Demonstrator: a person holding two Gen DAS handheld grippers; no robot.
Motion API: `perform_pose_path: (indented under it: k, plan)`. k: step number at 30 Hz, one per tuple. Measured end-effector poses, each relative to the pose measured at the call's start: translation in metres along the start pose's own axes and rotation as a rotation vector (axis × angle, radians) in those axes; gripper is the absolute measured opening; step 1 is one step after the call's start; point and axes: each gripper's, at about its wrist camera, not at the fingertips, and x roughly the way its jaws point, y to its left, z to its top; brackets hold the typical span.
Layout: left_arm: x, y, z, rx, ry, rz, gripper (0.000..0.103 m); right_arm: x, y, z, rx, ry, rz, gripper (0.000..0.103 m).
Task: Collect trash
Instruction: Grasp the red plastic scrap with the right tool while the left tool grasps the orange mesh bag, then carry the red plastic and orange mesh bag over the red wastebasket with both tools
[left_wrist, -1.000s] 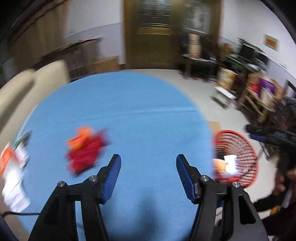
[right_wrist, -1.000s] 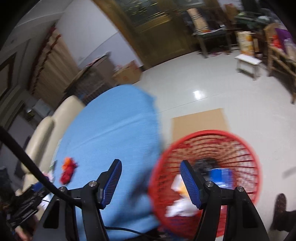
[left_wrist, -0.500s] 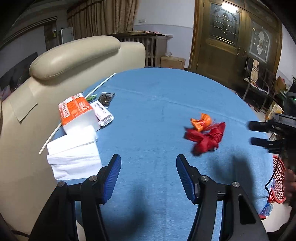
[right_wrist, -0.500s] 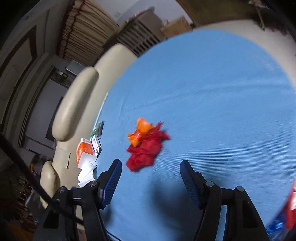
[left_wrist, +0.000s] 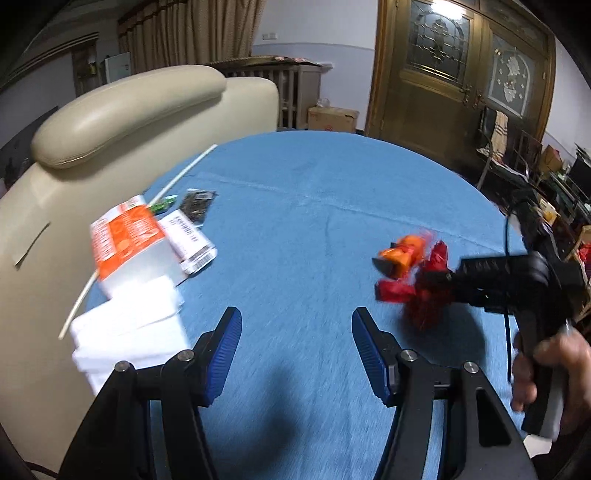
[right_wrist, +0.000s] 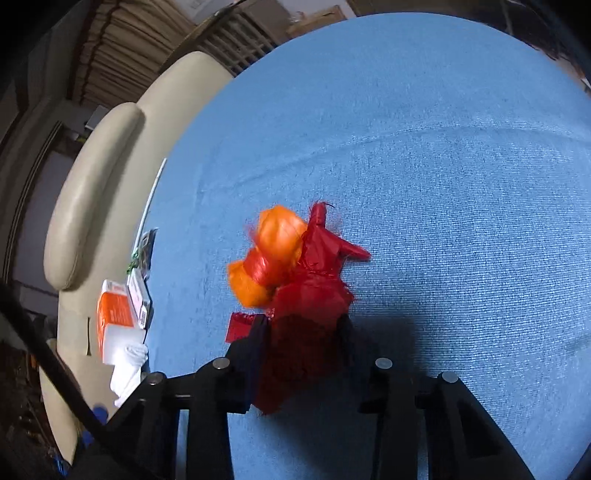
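Note:
A crumpled red and orange wrapper (right_wrist: 295, 273) lies on the round blue table (right_wrist: 461, 184). My right gripper (right_wrist: 301, 332) has its fingers closed around the wrapper's near red part. In the left wrist view the same wrapper (left_wrist: 410, 273) sits at the right with the right gripper (left_wrist: 443, 284) on it. My left gripper (left_wrist: 295, 350) is open and empty above the table's near side, left of the wrapper.
An orange and white box (left_wrist: 125, 240), white tissues (left_wrist: 125, 328), a small barcode packet (left_wrist: 188, 240), a dark packet (left_wrist: 195, 201) and a thin white stick (left_wrist: 177, 181) lie at the table's left. A cream sofa (left_wrist: 122, 107) stands behind.
My right gripper moved from the red basket to the table and closed on the red wrapper. My left gripper swung left, then held nearly still, open.

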Motion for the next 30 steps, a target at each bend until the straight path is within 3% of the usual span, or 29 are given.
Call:
perform_pose_path:
  k: [10,15,19,25,30]
  plan:
    - [0.089,-0.083,0.050,0.079,0.108,-0.151,0.063,-0.058,-0.062,0.007,-0.043,-0.120,-0.055,0.038]
    - [0.122,-0.118,0.061,0.130,0.133,-0.170,0.063,-0.084,-0.089,0.014,-0.039,-0.163,-0.043,0.038]
    - [0.139,-0.122,0.060,0.111,0.168,-0.193,0.063,-0.091,-0.100,0.016,-0.042,-0.192,-0.032,0.038]
    - [0.145,-0.118,0.058,0.106,0.145,-0.173,0.039,-0.095,-0.099,0.017,-0.080,-0.230,-0.023,0.038]
    - [0.134,-0.121,0.054,0.081,0.128,-0.114,0.033,-0.106,-0.086,0.004,-0.159,-0.276,-0.055,0.038]
